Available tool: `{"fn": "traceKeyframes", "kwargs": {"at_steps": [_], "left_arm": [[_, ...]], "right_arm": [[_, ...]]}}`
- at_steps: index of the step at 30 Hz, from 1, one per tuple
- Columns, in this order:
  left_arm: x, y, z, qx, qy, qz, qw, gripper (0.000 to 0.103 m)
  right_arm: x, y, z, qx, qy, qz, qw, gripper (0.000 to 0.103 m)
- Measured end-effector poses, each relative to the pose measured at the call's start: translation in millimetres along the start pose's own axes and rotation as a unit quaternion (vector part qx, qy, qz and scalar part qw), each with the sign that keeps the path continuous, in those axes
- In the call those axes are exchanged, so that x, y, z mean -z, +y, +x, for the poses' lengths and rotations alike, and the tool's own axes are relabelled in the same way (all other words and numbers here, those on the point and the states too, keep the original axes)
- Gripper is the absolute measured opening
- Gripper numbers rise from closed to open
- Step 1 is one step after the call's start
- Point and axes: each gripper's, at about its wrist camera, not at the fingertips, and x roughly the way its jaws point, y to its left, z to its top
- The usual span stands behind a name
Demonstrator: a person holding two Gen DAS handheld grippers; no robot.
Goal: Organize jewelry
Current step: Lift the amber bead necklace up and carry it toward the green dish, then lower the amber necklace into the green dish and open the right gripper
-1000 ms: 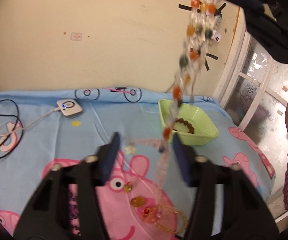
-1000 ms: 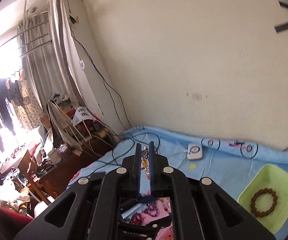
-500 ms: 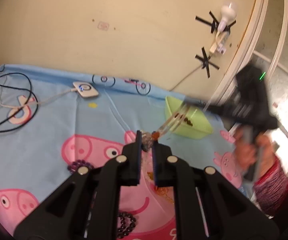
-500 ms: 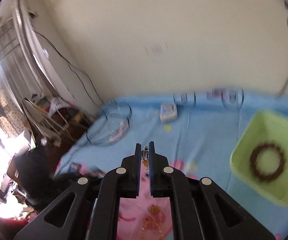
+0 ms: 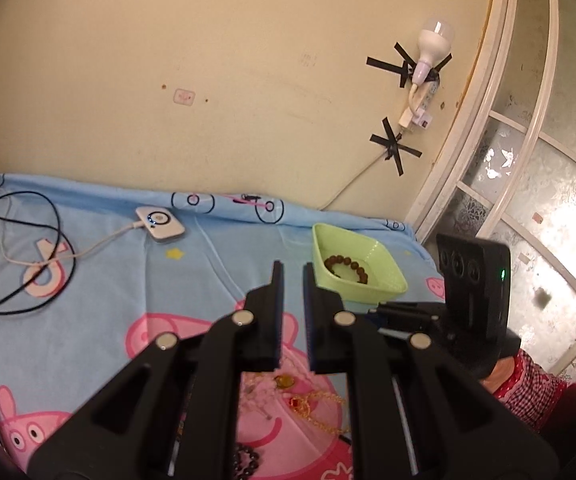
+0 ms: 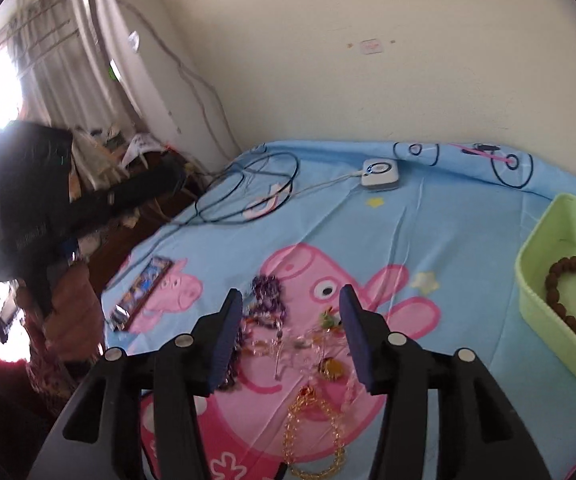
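A bed covered by a light-blue cartoon-pig sheet (image 6: 439, 240) stands against a cream plaster wall (image 5: 228, 80). On that wall a white bulb (image 5: 433, 46) is fixed with crosses of black tape, beside a white window frame (image 5: 483, 120) with frosted panes. Toward the sheet's far edge lie a small white square device with a ringed face (image 6: 380, 175) and loose black cables (image 6: 244, 192); a phone (image 6: 144, 286) lies near the bed's edge, and curtains (image 6: 68, 52) with cluttered furniture fill the room beyond.

A shallow lime-green plastic tray (image 6: 535, 272) sits on the sheet near the wall and holds a brown wooden-bead bracelet (image 6: 575, 296). The remaining jewelry lies in a loose heap on the pink pig print: a purple bead strand (image 6: 268, 292), a clear and orange bead string (image 6: 288, 344), and a gold chain with an amber stone (image 6: 315, 436).

The left tool (image 5: 291, 276) hangs above the sheet, jaws nearly together and empty. The right tool (image 6: 291, 304) is opening over the heap, gripping nothing.
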Motion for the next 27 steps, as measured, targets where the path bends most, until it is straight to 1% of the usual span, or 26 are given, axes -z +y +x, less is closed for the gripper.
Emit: {"fn": "traceKeyframes", "kwargs": {"at_steps": [3,7,10,12,13,14,15,17,18,19,20,21,22,24,25,27], "left_arm": [[7,6,3,-0.021,0.009,-0.005,0.9997,0.009],[22,28,5,-0.044,0.025,-0.032,0.9982,0.009],[32,47,1,-0.058,0.030,-0.056,0.9963,0.009],[38,57,-3,-0.065,0.033,-0.070,0.9949,0.009],[41,62,-5,-0.068,0.035,-0.075,0.9942,0.009],[44,65,-6,-0.070,0.037,-0.077,0.9939,0.009],[46,68,-7,-0.072,0.039,-0.078,0.9936,0.009],[48,67,-7,-0.071,0.043,-0.073,0.9938,0.009],[49,65,-7,-0.071,0.046,-0.065,0.9943,0.011],[50,61,-8,-0.070,0.047,-0.057,0.9948,0.026],[50,58,-7,-0.069,0.045,-0.052,0.9952,0.047],[50,52,-7,-0.063,0.040,-0.043,0.9963,0.056],[49,46,-5,-0.055,0.038,-0.034,0.9972,0.061],[47,31,1,-0.041,0.040,-0.006,0.9984,0.061],[44,19,6,-0.038,0.040,0.014,0.9984,0.061],[37,1,18,-0.032,0.040,0.039,0.9979,0.061]], "right_arm": [[7,3,20,0.020,0.034,-0.014,0.999,0.026],[14,13,47,0.013,0.071,-0.025,0.997,0.025],[12,29,70,0.020,0.089,-0.059,0.994,0.018],[10,38,89,0.039,0.107,-0.080,0.990,0.013],[9,39,101,0.049,0.116,-0.087,0.988,0.008],[8,39,110,0.056,0.127,-0.092,0.986,0.000],[10,38,119,0.057,0.141,-0.095,0.984,0.000],[6,34,122,0.042,0.146,-0.084,0.985,0.000],[2,31,117,0.035,0.141,-0.072,0.987,0.000],[-7,28,104,0.023,0.121,-0.057,0.991,0.000],[-16,27,92,0.018,0.103,-0.046,0.993,0.000],[-26,25,77,0.011,0.083,-0.035,0.996,0.000],[-33,25,67,0.007,0.069,-0.030,0.997,0.000],[-52,26,37,0.008,0.035,-0.028,0.999,0.000],[-59,28,29,0.008,0.025,-0.028,0.999,0.000],[-73,31,7,0.008,0.001,-0.029,1.000,0.000]]}}
